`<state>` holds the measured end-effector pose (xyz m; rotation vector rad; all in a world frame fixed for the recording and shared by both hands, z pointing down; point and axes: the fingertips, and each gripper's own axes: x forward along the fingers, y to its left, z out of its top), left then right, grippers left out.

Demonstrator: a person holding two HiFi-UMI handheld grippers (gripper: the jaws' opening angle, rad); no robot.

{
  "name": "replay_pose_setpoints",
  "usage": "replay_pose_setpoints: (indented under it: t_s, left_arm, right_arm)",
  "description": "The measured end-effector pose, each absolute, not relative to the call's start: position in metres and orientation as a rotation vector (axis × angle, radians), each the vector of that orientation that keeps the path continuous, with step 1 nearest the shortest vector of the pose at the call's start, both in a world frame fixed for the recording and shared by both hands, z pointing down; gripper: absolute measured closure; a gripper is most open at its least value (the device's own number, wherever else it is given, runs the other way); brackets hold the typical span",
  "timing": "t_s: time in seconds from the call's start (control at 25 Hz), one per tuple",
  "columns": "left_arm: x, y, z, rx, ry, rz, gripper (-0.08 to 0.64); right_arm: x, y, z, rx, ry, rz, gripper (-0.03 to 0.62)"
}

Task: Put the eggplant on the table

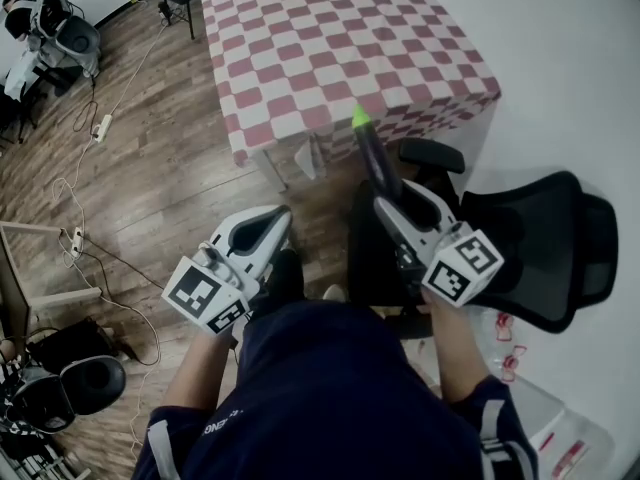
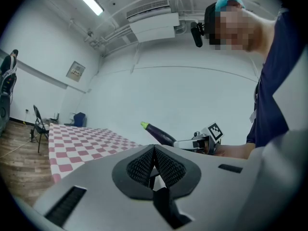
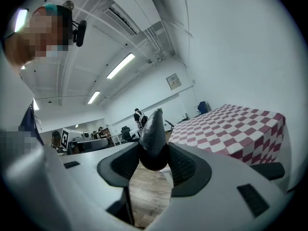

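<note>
A long dark purple eggplant (image 1: 376, 158) with a green tip is clamped between the jaws of my right gripper (image 1: 393, 196), pointing toward the near edge of the table. In the right gripper view the eggplant (image 3: 154, 138) fills the gap between the two black pads, tip up. The table (image 1: 330, 38) carries a red-and-white checked cloth and lies just beyond the eggplant's tip. My left gripper (image 1: 268, 230) hangs over the wooden floor to the left, its pads (image 2: 144, 166) pressed together on nothing. From the left gripper view the eggplant (image 2: 161, 134) shows off to the right.
A black mesh office chair (image 1: 545, 248) stands at the right, close to my right gripper. Cables and a power strip (image 1: 102, 128) lie on the wooden floor at left. More chairs (image 1: 60, 33) stand at far left. A white wall runs along the right side.
</note>
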<state>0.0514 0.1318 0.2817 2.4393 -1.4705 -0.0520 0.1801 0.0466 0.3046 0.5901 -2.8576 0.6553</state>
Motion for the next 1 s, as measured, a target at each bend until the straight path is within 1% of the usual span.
replay_pose_setpoints:
  t_s: [0.2,0.44,0.64,0.84,1.0]
  left_arm:
    - [-0.003,0.079,0.289,2.45,-1.418,-0.072,0.534]
    - [-0.063,0.038,0.306,2.455,-1.377,-0.052,0.534]
    - [-0.076,0.063,0.345,2.48,-1.351,-0.022,0.534]
    - [-0.124,0.024,0.351,2.477,-1.337,-0.017,0.534]
    - [-0.149,-0.002,0.35,2.489,-1.324,-0.003,0.534]
  right_arm:
    - [0.135,0.001,0.316,0.656,-2.803,0.676,0.394]
    - [0.082,-0.03,0.334,0.696,-2.75,0.697,0.394]
    - [0.078,-0.005,0.375,0.77,-2.728,0.701,0.394]
    - [0.042,-0.042,0.385,0.8,-2.683,0.701,0.394]
    - [0.022,-0.069,0.381,0.831,-2.664,0.688,0.394]
